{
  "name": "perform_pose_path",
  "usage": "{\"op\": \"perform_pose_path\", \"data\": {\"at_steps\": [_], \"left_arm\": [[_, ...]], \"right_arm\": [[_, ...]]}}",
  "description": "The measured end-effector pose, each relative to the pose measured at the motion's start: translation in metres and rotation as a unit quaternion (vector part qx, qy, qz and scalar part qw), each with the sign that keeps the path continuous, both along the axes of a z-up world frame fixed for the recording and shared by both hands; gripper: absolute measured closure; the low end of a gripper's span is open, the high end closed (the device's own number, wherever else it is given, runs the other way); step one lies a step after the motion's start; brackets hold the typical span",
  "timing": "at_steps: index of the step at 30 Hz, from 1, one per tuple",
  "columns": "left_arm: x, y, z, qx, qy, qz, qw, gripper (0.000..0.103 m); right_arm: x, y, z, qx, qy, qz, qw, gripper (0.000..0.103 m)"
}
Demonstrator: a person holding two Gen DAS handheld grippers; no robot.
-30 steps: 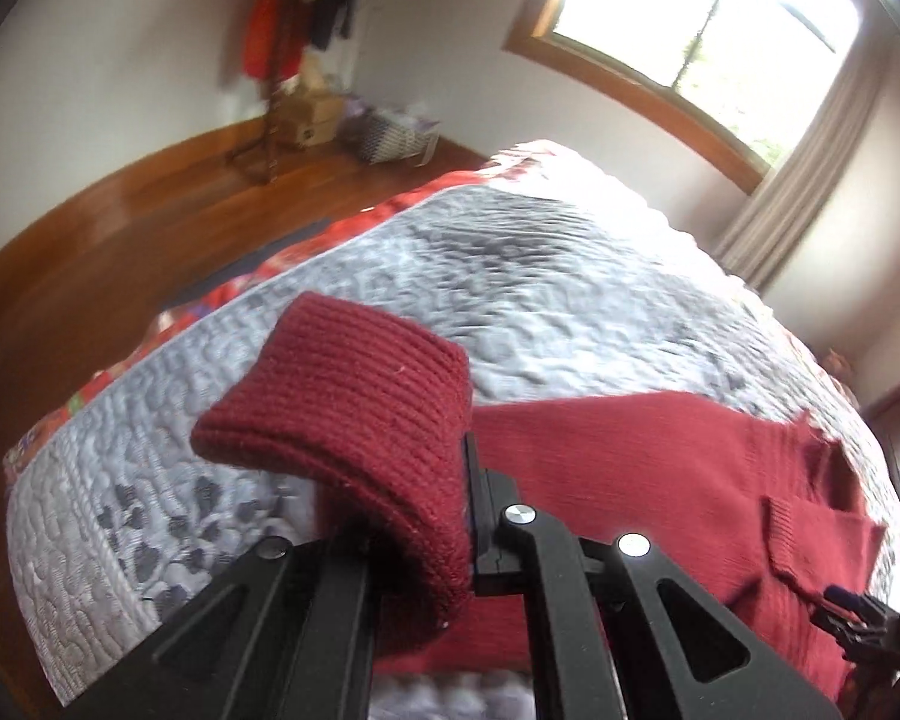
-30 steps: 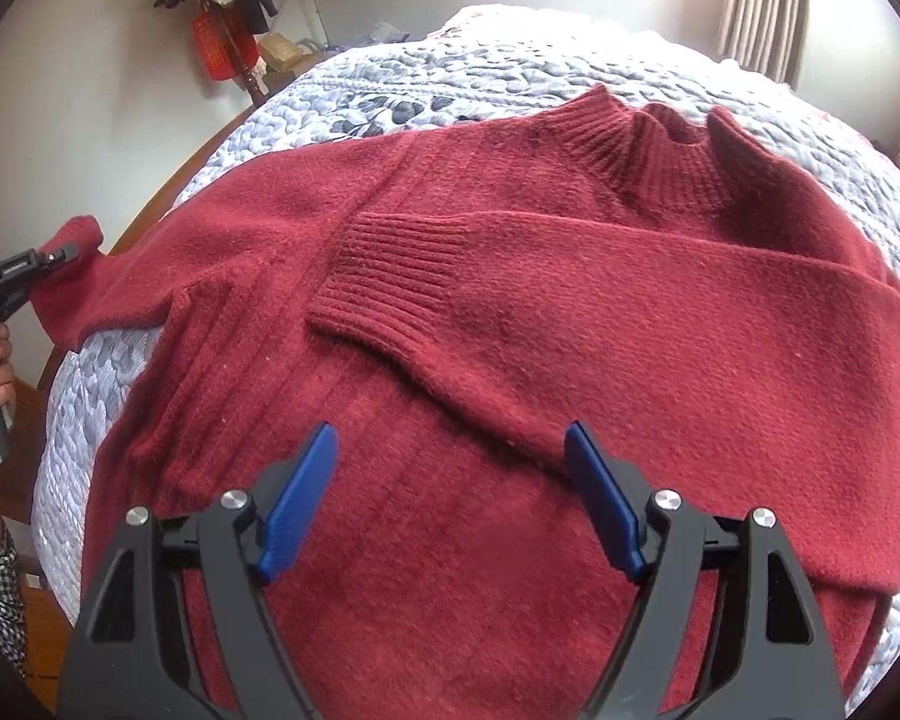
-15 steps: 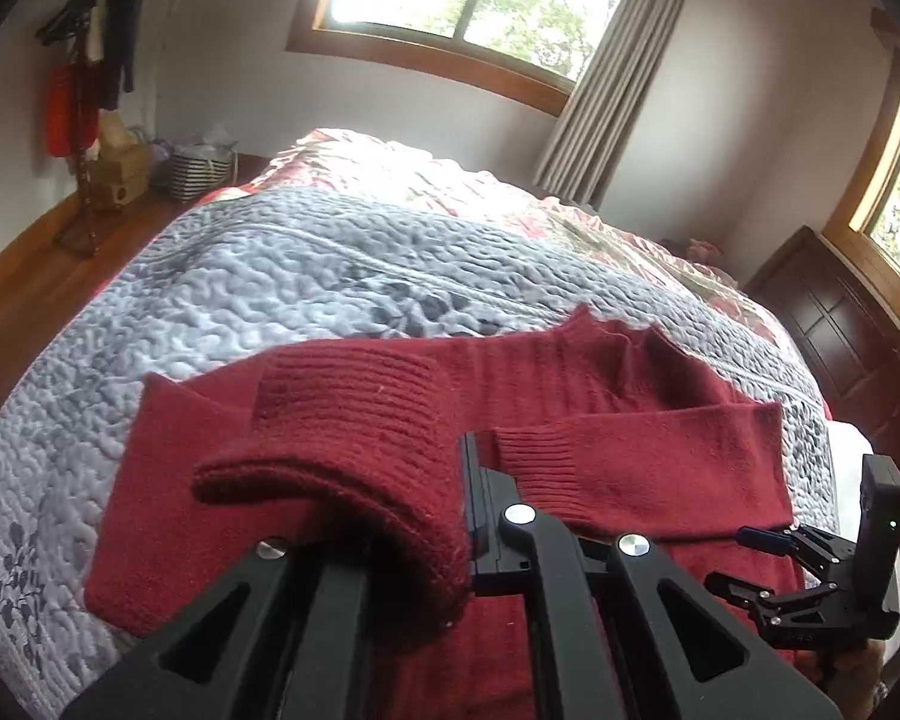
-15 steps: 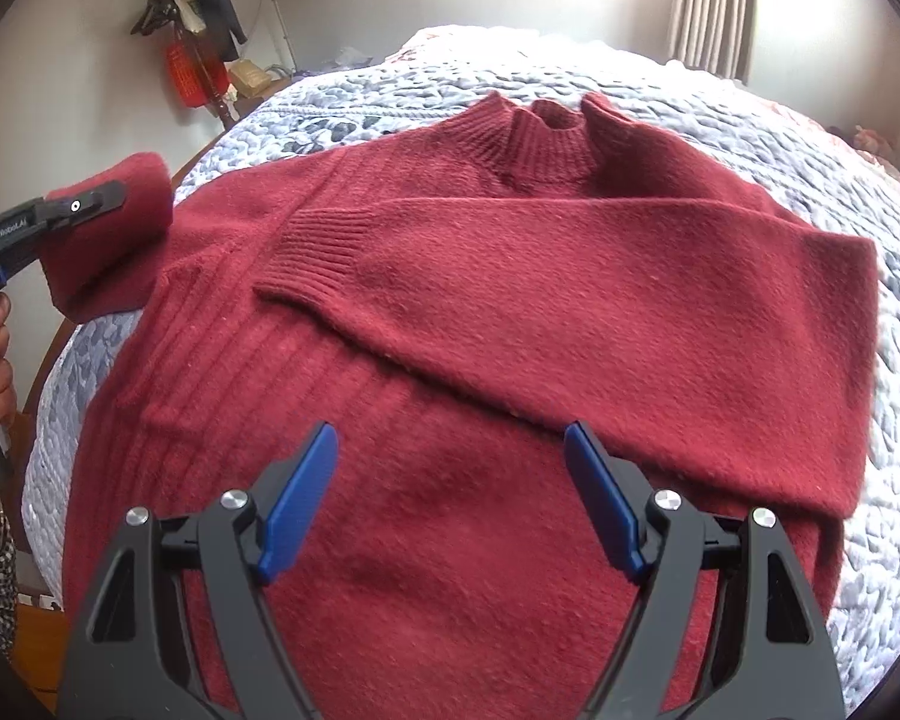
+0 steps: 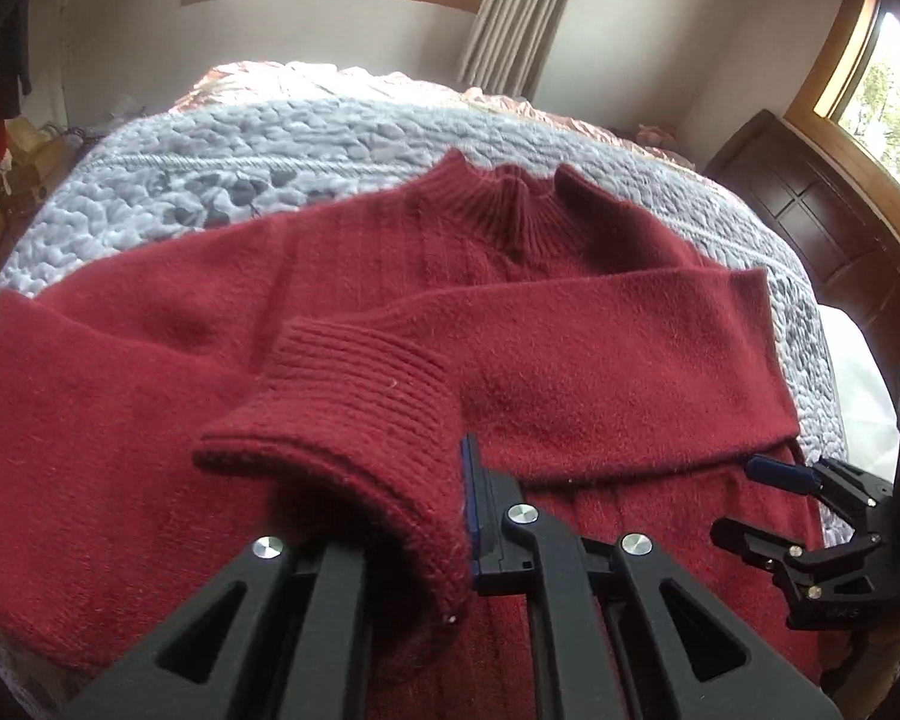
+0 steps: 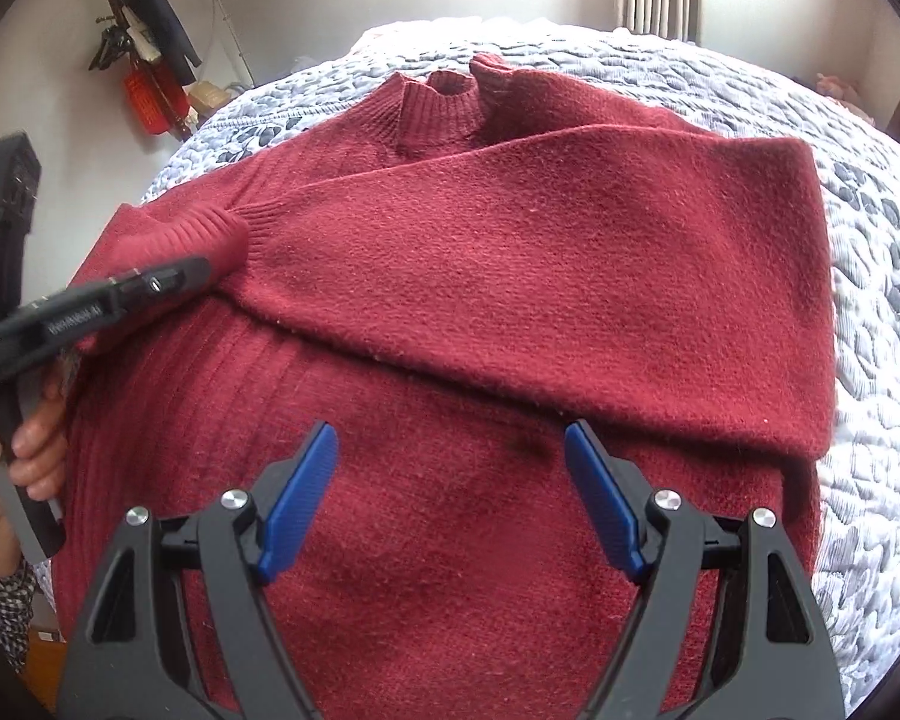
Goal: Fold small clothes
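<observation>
A dark red knit sweater (image 6: 510, 540) lies flat on the bed, its collar (image 6: 444, 102) at the far end. One sleeve (image 6: 540, 276) is folded across the chest. My left gripper (image 5: 414, 510) is shut on the ribbed cuff (image 5: 354, 420) of the other sleeve and holds it raised over the sweater's left side. In the right wrist view that left gripper (image 6: 192, 273) sits at the left with the cuff (image 6: 186, 234) in it. My right gripper (image 6: 450, 438) hovers open over the lower body of the sweater with nothing between its blue pads (image 6: 300, 504); it also shows as the right gripper (image 5: 774, 498).
A grey quilted bedspread (image 6: 870, 360) covers the bed. Dark wooden furniture (image 5: 840, 228) stands beyond the bed at the right, and a coat rack (image 6: 144, 72) stands by the wall at the left. A person's hand (image 6: 24, 450) holds the left gripper's handle.
My left gripper has carried the cuff from off the bed's left side in over the sweater, next to the folded sleeve's cuff. The right gripper stayed open above the sweater's lower body.
</observation>
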State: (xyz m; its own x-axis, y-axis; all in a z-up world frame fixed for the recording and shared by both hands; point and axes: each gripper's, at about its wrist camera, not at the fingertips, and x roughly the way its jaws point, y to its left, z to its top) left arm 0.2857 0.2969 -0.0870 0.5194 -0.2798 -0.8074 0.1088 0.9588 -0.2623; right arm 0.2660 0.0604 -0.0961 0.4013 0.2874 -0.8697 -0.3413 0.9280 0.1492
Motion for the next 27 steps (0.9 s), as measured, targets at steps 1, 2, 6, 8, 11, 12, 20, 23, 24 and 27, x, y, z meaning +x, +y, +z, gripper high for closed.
{"op": "perform_pose_path", "data": {"at_steps": [1, 2, 6, 8, 11, 12, 20, 23, 24, 27], "left_arm": [[-0.001, 0.0, -0.006, -0.009, 0.01, -0.005, 0.9999, 0.092], [-0.003, 0.0, -0.009, -0.021, 0.015, -0.014, 0.9996, 0.084], [-0.024, 0.002, 0.001, -0.055, 0.003, -0.073, 0.9958, 0.072], [-0.035, 0.006, 0.011, -0.075, -0.007, -0.097, 0.9925, 0.065], [-0.052, 0.02, 0.022, -0.076, -0.022, -0.109, 0.9909, 0.058], [-0.055, 0.027, 0.025, -0.063, -0.026, -0.098, 0.9928, 0.057], [-0.039, 0.104, 0.027, 0.06, 0.01, 0.08, 0.995, 0.056], [-0.037, 0.124, 0.027, 0.065, 0.015, 0.114, 0.9912, 0.056], [-0.039, 0.13, 0.028, 0.057, 0.013, 0.121, 0.9909, 0.056], [-0.045, 0.142, 0.032, 0.06, 0.002, 0.132, 0.9895, 0.052]], "right_arm": [[0.001, -0.001, 0.0, 0.001, 0.001, -0.002, 1.0, 0.025], [0.001, -0.002, -0.001, 0.001, 0.002, -0.003, 1.0, 0.025], [0.002, -0.003, -0.001, 0.002, 0.004, -0.008, 1.0, 0.025], [0.003, -0.002, 0.0, 0.005, 0.007, -0.009, 1.0, 0.025], [0.003, 0.002, 0.005, 0.01, 0.006, -0.005, 1.0, 0.025], [0.003, 0.005, 0.007, 0.013, 0.006, -0.002, 1.0, 0.025], [0.016, 0.049, 0.016, 0.054, 0.044, 0.04, 0.997, 0.025], [0.029, 0.067, 0.004, 0.056, 0.089, 0.041, 0.994, 0.026], [0.032, 0.071, -0.001, 0.059, 0.103, 0.04, 0.992, 0.028], [0.036, 0.081, -0.012, 0.075, 0.132, 0.047, 0.987, 0.046]]}}
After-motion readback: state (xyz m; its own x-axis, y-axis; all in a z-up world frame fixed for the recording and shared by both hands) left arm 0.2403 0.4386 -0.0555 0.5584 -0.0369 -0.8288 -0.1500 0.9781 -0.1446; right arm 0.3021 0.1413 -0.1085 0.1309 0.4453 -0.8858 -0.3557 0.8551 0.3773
